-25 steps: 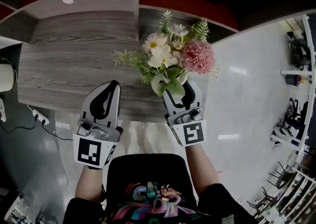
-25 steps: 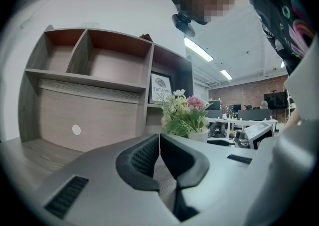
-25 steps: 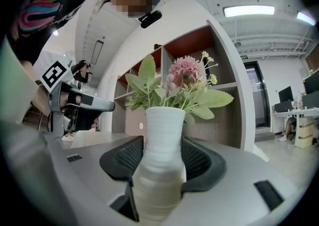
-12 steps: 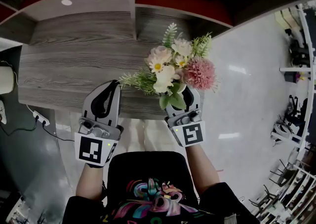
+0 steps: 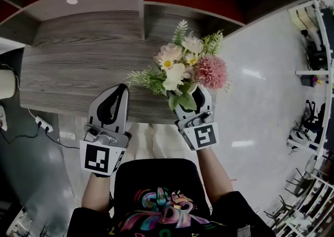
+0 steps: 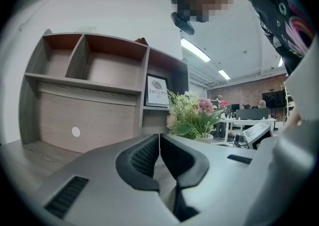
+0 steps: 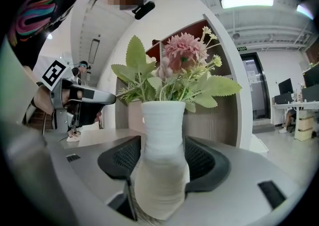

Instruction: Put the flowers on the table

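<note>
The flowers (image 5: 182, 69) stand upright in their vase (image 7: 160, 165) at the table's (image 5: 78, 69) near edge, dead 12 o'clock between your right gripper's (image 5: 192, 97) opening jaws. Your left gripper (image 5: 119, 92), pinched together and empty, sits at 9 o'clock.

Table (image 5: 78, 69): in front of the person; shelf unit (image 6: 89, 75) stands behind it.
Sign (image 6: 157, 90): in the shelf unit's right compartment, behind the flowers.
Vase (image 7: 162, 170): upright at the table's near edge, right part, between the 2 opening jaws of the right gripper (image 5: 194, 106).
Flowers (image 5: 182, 71): in the vase.
Left gripper (image 5: 119, 95): left of the vase, apart from it, over the table's near edge.
</note>
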The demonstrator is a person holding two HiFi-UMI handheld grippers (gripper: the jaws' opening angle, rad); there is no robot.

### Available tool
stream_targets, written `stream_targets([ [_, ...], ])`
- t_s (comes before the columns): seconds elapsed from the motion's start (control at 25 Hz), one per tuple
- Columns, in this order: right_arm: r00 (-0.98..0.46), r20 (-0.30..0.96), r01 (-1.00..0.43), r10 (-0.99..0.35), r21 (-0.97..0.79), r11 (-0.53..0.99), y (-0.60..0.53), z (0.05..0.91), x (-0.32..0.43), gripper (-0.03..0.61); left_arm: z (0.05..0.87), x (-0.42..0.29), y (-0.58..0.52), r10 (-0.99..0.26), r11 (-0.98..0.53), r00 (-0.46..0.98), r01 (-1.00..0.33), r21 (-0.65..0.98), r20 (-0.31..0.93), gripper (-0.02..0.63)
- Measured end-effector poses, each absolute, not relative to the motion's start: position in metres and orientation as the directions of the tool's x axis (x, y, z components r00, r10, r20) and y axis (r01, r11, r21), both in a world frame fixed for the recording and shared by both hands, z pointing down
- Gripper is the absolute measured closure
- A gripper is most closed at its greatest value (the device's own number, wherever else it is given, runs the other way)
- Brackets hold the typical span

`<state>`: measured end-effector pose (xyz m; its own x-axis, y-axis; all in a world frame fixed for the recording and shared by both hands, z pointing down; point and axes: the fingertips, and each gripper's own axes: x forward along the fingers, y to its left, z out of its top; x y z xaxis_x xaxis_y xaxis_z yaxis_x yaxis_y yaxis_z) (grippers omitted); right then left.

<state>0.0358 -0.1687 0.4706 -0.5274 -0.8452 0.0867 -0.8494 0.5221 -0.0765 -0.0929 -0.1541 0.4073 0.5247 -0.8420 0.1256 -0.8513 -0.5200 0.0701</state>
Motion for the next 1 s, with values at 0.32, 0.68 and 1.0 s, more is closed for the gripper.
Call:
stream_targets([
  [0.32, -0.530, 0.084, -0.848, -0.844, -0.062, 0.527, -0.164, 0.466, 0.032, 0.278, 0.404, -0.098, -0.152, -0.846, -0.514, 0.518, -0.855, 0.067, 0.122, 0.586],
  [0.68, -0.516, 0.117, -0.856, -0.848, -0.077, 0.510, -0.150, 0.463, 0.044, 0.265, 0.393, -0.097, -0.151, -0.847, -0.517, 0.522, -0.853, 0.065, 0.103, 0.586],
  [1.0, -0.518, 0.126, -0.856, -0.846, -0.062, 0.514, -0.142, 0.445, 0.051, 0.265, 0.374, -0.100, -0.152, -0.845, -0.526, 0.528, -0.849, 0.052, 0.080, 0.586],
])
